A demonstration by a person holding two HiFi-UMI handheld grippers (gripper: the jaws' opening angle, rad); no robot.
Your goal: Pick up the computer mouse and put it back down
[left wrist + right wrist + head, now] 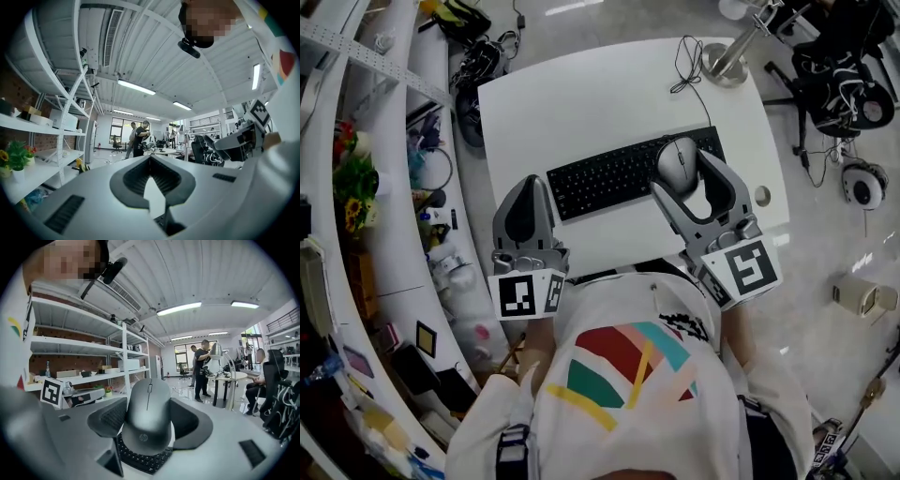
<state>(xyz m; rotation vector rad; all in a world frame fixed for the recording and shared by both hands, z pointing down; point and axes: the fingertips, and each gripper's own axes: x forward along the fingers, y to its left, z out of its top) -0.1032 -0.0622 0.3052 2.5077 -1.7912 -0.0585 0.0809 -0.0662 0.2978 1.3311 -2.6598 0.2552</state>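
Right gripper (pixel 149 420): jaws pinching the computer mouse (pixel 147 414) by its sides. Mouse sits over the right end of the black keyboard (pixel 609 178); contact with the keys not discernible. Left gripper (pixel 530 187): jaws pressed together, empty, near the keyboard's front edge. White counter (pixel 609 94) beneath both.

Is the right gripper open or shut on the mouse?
Shut: the right gripper pinches the mouse between its jaws, above the keyboard.
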